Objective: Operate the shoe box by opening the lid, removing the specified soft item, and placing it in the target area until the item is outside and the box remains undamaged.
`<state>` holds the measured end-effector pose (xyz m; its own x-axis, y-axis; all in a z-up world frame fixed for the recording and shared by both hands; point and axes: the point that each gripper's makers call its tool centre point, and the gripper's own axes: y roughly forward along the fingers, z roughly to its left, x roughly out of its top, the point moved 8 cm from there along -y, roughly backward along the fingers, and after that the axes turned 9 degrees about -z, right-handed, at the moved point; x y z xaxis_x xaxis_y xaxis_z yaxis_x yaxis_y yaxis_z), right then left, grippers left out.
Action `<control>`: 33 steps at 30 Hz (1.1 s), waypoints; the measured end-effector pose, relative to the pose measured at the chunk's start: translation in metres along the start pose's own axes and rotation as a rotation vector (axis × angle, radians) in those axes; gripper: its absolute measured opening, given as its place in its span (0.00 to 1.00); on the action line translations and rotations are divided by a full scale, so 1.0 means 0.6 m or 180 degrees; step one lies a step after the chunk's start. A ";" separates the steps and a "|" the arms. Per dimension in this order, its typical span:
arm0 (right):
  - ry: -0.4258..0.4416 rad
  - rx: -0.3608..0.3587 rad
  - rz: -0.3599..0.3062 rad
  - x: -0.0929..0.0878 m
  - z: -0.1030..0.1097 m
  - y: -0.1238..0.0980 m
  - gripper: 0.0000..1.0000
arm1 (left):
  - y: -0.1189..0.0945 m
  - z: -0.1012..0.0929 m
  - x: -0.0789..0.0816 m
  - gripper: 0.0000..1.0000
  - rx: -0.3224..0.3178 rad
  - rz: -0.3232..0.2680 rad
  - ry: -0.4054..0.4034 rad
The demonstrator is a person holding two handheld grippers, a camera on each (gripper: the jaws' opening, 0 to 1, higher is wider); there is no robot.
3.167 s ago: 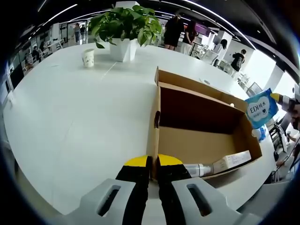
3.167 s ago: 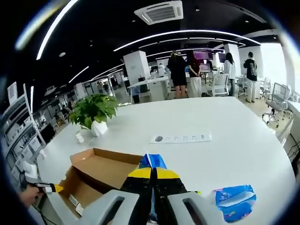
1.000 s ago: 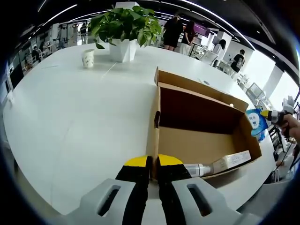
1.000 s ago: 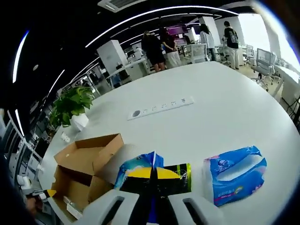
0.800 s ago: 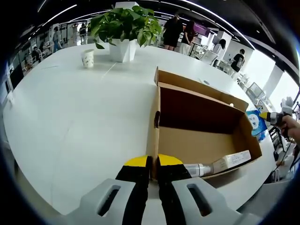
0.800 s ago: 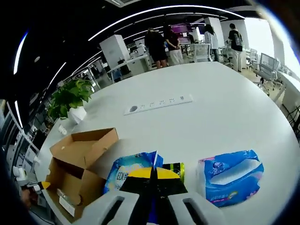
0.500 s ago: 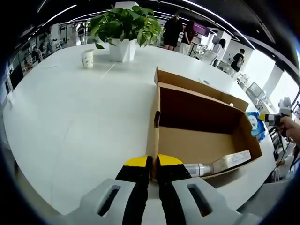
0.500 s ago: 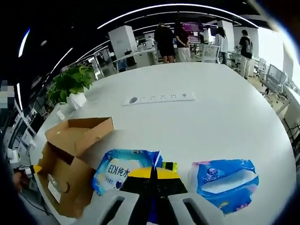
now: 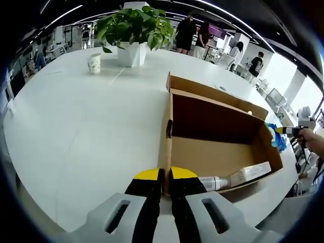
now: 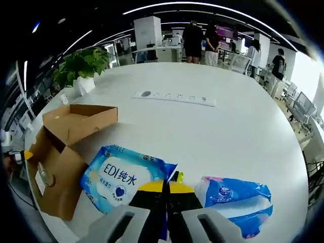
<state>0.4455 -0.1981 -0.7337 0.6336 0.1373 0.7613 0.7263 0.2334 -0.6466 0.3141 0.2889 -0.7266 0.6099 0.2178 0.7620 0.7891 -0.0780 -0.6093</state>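
Fingers (image 9: pixel 147 183) of the left gripper (image 9: pixel 163 178) pinch the corrugated cardboard box (image 9: pixel 212 132) wall; right gripper (image 10: pixel 163 188) clamps a glossy wipes pack (image 10: pixel 121 178).

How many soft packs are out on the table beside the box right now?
2 in the right gripper view: the blue EDI wipes pack next to the shoe box, pinched by the right gripper, and a blue tissue pack further right. A green-edged item under the jaws may be another.

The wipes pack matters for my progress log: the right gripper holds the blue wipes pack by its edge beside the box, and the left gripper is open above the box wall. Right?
Not quite. In the left gripper view the left gripper is shut on the shoe box wall, not open. The right gripper does grip the blue wipes pack by its edge beside the box.
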 end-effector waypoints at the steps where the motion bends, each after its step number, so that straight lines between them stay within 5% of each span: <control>1: -0.0017 -0.0007 0.0010 -0.001 -0.001 0.003 0.00 | 0.000 0.000 0.000 0.03 0.0000 0.0001 0.0003; 17: -0.0398 -0.0022 0.0049 -0.016 -0.016 0.041 0.00 | 0.001 0.000 0.001 0.03 0.0003 0.0007 0.0021; 33: -0.0443 -0.0056 -0.0048 -0.012 -0.020 0.020 0.02 | 0.001 -0.002 0.002 0.03 0.0003 0.0014 0.0026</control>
<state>0.4528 -0.2077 -0.7475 0.5804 0.2665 0.7695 0.7407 0.2199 -0.6348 0.3151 0.2882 -0.7258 0.6140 0.2093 0.7610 0.7863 -0.0782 -0.6129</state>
